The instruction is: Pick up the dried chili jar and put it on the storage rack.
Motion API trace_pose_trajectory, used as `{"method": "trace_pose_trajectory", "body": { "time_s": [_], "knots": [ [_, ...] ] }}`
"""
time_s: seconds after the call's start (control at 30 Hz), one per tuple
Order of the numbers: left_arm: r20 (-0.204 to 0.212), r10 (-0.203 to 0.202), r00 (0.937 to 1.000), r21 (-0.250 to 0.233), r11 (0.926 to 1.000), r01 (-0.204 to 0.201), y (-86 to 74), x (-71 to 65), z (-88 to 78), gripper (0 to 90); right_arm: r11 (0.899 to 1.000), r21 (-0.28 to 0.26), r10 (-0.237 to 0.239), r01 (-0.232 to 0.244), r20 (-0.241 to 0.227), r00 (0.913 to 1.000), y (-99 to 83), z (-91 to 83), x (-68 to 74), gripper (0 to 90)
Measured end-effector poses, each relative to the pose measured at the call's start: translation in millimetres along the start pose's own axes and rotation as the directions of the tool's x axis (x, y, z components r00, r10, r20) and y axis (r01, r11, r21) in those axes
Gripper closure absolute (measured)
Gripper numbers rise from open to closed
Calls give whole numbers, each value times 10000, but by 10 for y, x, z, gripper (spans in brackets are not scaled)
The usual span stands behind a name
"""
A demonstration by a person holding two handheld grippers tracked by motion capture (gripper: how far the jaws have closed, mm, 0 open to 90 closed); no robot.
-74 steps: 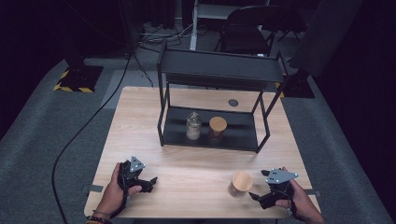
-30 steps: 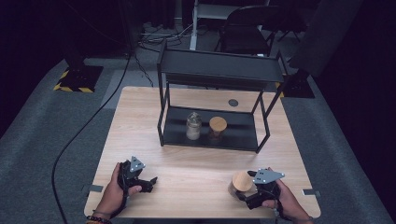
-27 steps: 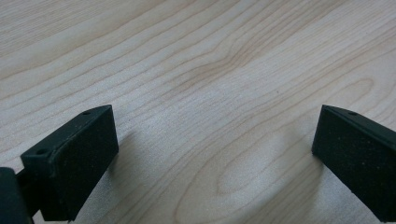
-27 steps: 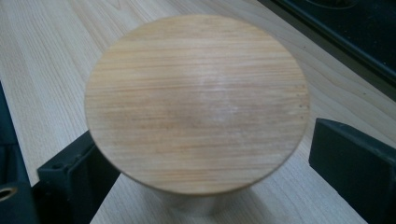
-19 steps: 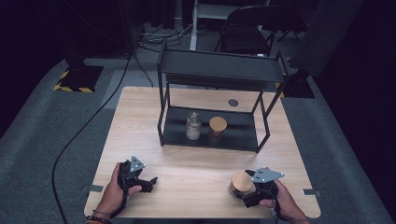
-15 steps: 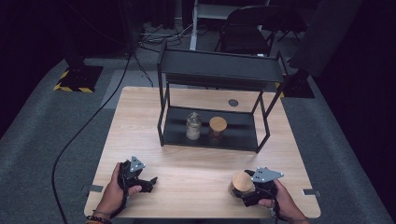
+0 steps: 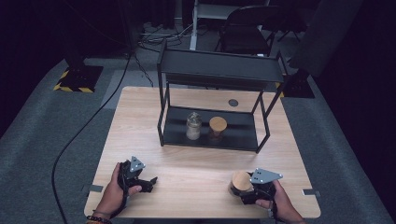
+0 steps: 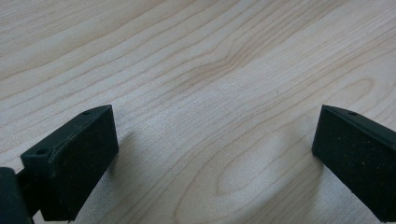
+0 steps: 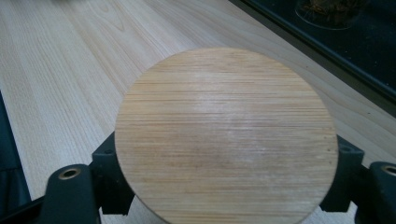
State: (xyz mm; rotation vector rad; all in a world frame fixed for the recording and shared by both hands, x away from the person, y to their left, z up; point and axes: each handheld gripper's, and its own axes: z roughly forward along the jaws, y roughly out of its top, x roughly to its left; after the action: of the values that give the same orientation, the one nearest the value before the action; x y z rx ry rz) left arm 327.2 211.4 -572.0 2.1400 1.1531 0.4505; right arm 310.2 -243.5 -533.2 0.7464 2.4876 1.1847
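My right tongs (image 7: 243,190) straddle the round bamboo-lidded jar (image 7: 241,181); whether they clench it, I cannot tell. It is likely rigid, breakable and slick, so I would grip below the lid. Left tongs (image 8: 210,158) gape empty over the pale wooden bench (image 7: 196,172).

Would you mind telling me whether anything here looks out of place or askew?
Nothing stands out. Two jars stand upright on the rack's lower shelf, and the right tongs bracket a third, wooden-lidded jar on the table.

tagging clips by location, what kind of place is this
Probably a recording studio or lab, not a home: a lone wooden table on grey carpet, dark surroundings, floor cables, a folding chair behind.
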Motion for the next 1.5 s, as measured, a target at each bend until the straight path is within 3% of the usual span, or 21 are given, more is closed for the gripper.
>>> {"method": "trace_pose_trajectory", "body": {
  "time_s": [0.77, 1.13, 1.5],
  "knots": [
    [2, 1, 10000, 0, 10000, -1, 0, 0, 0, 0, 9999, 139, -46, 42, 245, 9997, 25, -38, -25, 249],
    [2, 2, 10000, 0, 10000, -2, 0, 0, 0, 0, 9998, -11, 196, -196, 736, 9971, 50, -118, -105, 249],
    [0, 2, 10000, 2, 10000, -2, 0, 0, 0, 0, 9988, 168, 427, -452, 1280, 9909, 120, -140, -164, 249]
  ]
}}
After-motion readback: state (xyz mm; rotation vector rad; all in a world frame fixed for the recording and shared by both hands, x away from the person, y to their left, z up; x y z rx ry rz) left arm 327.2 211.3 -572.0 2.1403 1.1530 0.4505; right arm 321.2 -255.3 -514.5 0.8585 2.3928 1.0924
